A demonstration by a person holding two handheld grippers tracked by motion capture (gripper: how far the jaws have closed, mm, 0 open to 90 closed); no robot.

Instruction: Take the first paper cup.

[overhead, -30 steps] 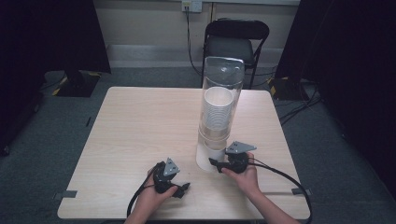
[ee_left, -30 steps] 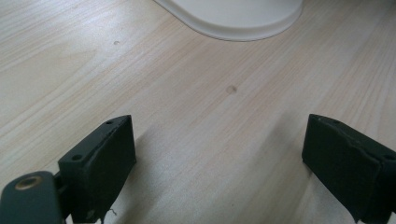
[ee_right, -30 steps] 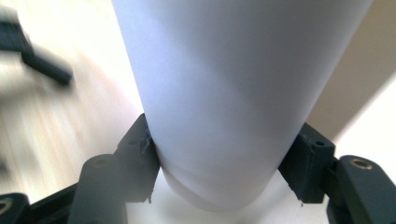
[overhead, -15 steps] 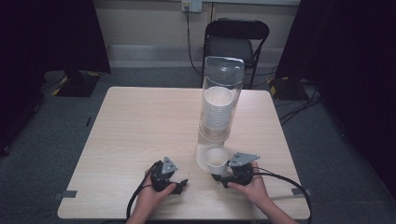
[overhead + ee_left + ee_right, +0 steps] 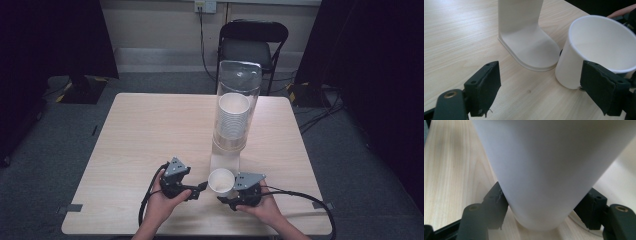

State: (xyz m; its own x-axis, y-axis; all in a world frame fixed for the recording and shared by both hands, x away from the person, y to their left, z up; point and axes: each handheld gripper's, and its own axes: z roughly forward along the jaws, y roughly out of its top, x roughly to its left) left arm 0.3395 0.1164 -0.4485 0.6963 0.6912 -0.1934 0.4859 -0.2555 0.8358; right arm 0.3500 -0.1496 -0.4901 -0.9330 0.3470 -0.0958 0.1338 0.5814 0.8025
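Observation:
A white paper cup [image 5: 221, 180] stands upright near the table's front edge, just in front of the cup dispenser's white base [image 5: 224, 161]. My right gripper [image 5: 223, 196] is shut on the cup [image 5: 544, 170], its jaws pressing both sides near the bottom. My left gripper [image 5: 201, 189] is open just left of the cup; the cup [image 5: 599, 50] stands by its right jaw, nothing between the jaws [image 5: 541, 90]. The dispenser's clear tube [image 5: 237, 102] holds a stack of white cups [image 5: 233, 117].
The light wooden table [image 5: 140, 130] has bare room on its left half. A black folding chair [image 5: 252, 45] stands behind the far edge. Cables trail from both grippers along the front edge. The dispenser's base [image 5: 529, 42] lies just ahead of the left gripper.
The right gripper drew a cup out from under the dispenser and moved it toward the front edge. The left gripper shifted slightly right toward the cup.

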